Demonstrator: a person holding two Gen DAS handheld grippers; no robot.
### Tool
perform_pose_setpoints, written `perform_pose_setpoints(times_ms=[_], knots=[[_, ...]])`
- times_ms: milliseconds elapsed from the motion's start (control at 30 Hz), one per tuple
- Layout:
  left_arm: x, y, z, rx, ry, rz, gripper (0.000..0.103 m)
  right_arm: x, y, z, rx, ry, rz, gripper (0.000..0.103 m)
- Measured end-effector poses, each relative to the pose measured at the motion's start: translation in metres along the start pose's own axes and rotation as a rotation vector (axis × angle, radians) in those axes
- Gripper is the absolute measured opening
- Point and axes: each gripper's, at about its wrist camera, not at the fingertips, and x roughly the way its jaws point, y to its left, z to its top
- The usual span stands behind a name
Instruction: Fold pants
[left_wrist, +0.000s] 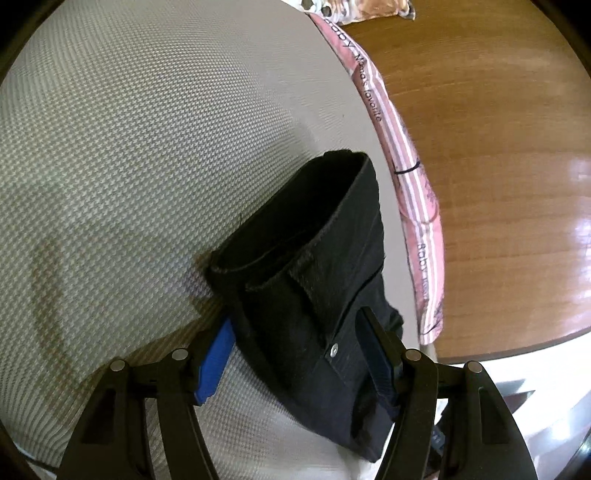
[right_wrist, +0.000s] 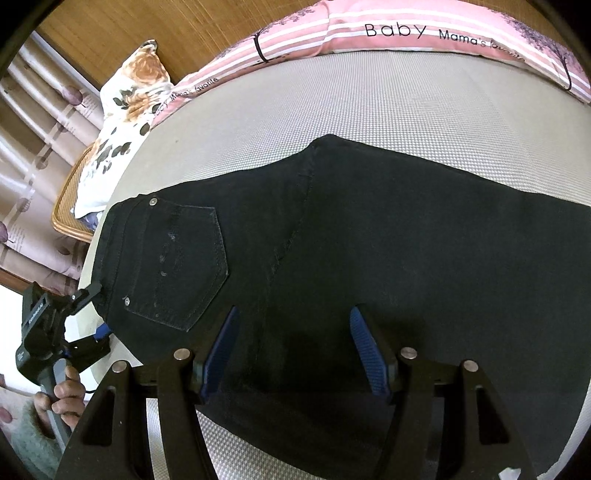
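Observation:
Black pants (right_wrist: 351, 258) lie flat on a beige woven mat (right_wrist: 295, 122), folded lengthwise, a back pocket (right_wrist: 177, 262) facing up at the left. In the left wrist view the waistband end (left_wrist: 306, 266) sits between the fingers of my left gripper (left_wrist: 295, 325), whose jaws are wide apart around the cloth. The left gripper also shows in the right wrist view (right_wrist: 94, 310) at the waistband edge. My right gripper (right_wrist: 293, 321) hovers open over the middle of the pants, holding nothing.
A pink striped cloth (right_wrist: 406, 33) borders the mat's far edge. A floral pillow (right_wrist: 122, 122) and a wicker tray (right_wrist: 70, 206) lie at the left. Wooden floor (left_wrist: 480, 147) lies beyond the mat. Curtains (right_wrist: 37, 122) hang at the far left.

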Motion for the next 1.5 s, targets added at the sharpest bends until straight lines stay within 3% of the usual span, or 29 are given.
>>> perform_pose_setpoints(times_ms=[233, 400, 733, 767, 900, 967, 1067, 1200, 1500], knots=[[0.003, -0.004, -0.002, 0.065, -0.027, 0.002, 0.060, 0.003, -0.001, 0.000, 0.002, 0.003, -0.003, 0.063], [0.008, -0.004, 0.004, 0.080, -0.023, -0.011, 0.060, 0.005, 0.001, 0.000, -0.004, 0.000, -0.008, 0.065], [0.019, -0.012, 0.011, 0.159, -0.095, 0.001, 0.062, 0.007, 0.003, -0.002, -0.010, -0.007, -0.011, 0.067], [0.019, -0.012, 0.011, 0.164, -0.096, 0.003, 0.060, 0.006, 0.004, -0.002, -0.008, -0.008, -0.010, 0.067], [0.022, -0.005, 0.014, 0.137, -0.087, 0.019, 0.030, 0.004, 0.001, 0.000, 0.015, -0.009, 0.012, 0.067], [0.020, -0.009, 0.014, 0.132, -0.092, 0.020, 0.028, 0.000, -0.002, 0.001, 0.034, -0.017, 0.032, 0.067], [0.016, -0.035, 0.009, 0.216, -0.107, 0.079, 0.026, -0.012, -0.009, 0.003, 0.051, -0.047, 0.037, 0.067], [0.008, -0.087, -0.004, 0.368, -0.131, 0.081, 0.025, -0.038, -0.029, 0.006, 0.096, -0.107, 0.027, 0.067], [0.035, -0.220, -0.071, 0.678, -0.045, -0.035, 0.025, -0.112, -0.096, -0.006, 0.229, -0.252, 0.004, 0.067]])
